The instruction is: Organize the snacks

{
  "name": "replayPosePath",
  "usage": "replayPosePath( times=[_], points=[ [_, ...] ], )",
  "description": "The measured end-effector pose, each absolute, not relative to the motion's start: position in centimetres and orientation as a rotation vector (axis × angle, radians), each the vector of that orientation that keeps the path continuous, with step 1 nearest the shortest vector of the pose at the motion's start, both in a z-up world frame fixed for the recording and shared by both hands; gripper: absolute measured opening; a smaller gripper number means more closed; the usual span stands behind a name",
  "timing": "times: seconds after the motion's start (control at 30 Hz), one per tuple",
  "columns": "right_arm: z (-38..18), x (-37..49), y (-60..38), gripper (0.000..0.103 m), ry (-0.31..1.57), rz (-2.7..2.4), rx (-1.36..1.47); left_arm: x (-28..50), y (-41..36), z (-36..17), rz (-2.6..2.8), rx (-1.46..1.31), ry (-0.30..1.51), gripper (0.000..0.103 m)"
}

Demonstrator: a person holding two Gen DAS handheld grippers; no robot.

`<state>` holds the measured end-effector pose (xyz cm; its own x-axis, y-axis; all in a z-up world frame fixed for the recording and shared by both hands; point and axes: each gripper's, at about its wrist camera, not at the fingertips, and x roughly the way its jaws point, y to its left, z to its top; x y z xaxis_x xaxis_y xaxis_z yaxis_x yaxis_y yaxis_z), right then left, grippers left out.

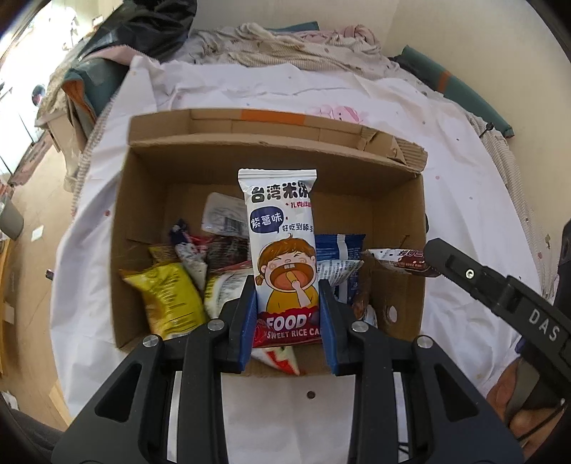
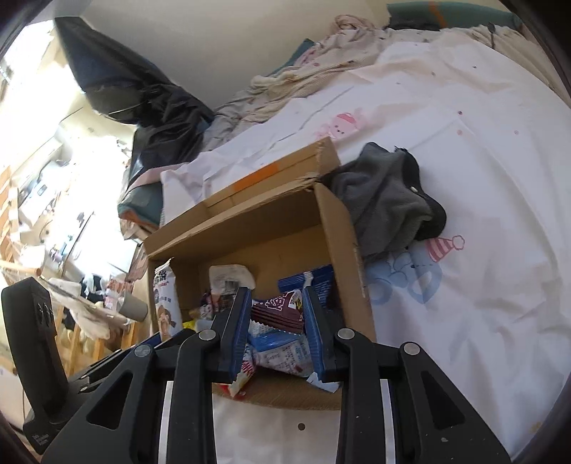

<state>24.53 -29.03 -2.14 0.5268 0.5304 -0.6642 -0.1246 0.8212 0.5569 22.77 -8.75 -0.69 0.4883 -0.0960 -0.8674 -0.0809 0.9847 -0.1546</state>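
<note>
Only the right wrist view shows the grey cloth (image 2: 383, 200) beside the box (image 2: 342, 228); left hand-held gripper (image 1: 287, 303) clamps the rice-cake packet (image 1: 283, 250), right hand-held gripper (image 2: 276, 317) a maroon packet (image 2: 276, 308).

A white printed bedsheet (image 2: 464, 200) covers the bed, with crumpled striped bedding (image 1: 285, 46) heaped at its far end against a plain cream wall (image 1: 446, 28). Beside the bed's left edge, a dark bag (image 2: 142, 117) slumps (glossy, black). Beyond it, harsh daylight washes over wooden furniture (image 2: 21, 221) and the wood floor (image 1: 35, 200).
</note>
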Motion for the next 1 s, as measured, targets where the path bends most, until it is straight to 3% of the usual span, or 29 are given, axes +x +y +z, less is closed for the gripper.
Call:
replayPosePath(
  times=[0.13,0.2,0.23,0.27,0.3,0.37,0.4,0.67,1.0],
  points=[
    [-2.8,24.9,-29.3,0.032,0.96,0.411,0.514,23.8,-9.0,-1.8,-0.015,-0.222,1.107,0.028],
    [-2.9,25.0,-29.5,0.036,0.969,0.406,0.54,23.8,-9.1,-1.9,-0.001,-0.211,1.092,0.029],
    [-3.0,25.1,-29.5,0.043,0.979,0.394,0.543,23.8,-9.1,-1.8,0.005,-0.2,1.077,0.032],
    [-2.9,25.0,-29.5,0.066,0.978,0.384,0.54,23.7,-9.3,-1.6,0.008,-0.182,1.063,0.041],
    [-2.7,24.8,-29.7,0.082,0.959,0.372,0.547,23.6,-9.4,-1.5,0.007,-0.167,1.053,0.049],
    [-2.2,24.4,-30.1,0.084,0.919,0.358,0.556,23.1,-9.5,-1.0,0.012,-0.138,1.026,0.078],
    [-2.0,24.4,-30.2,0.086,0.911,0.352,0.551,22.9,-9.5,-0.8,0.012,-0.134,1.013,0.081],
    [-0.3,22.7,-30.0,0.103,0.847,0.312,0.472,20.4,-6.8,1.6,0.016,-0.13,0.946,0.082],
    [2.2,15.8,-26.1,0.103,0.712,0.272,0.178,14.2,-1.8,3.0,0.08,-0.071,0.825,0.082]
  ],
)
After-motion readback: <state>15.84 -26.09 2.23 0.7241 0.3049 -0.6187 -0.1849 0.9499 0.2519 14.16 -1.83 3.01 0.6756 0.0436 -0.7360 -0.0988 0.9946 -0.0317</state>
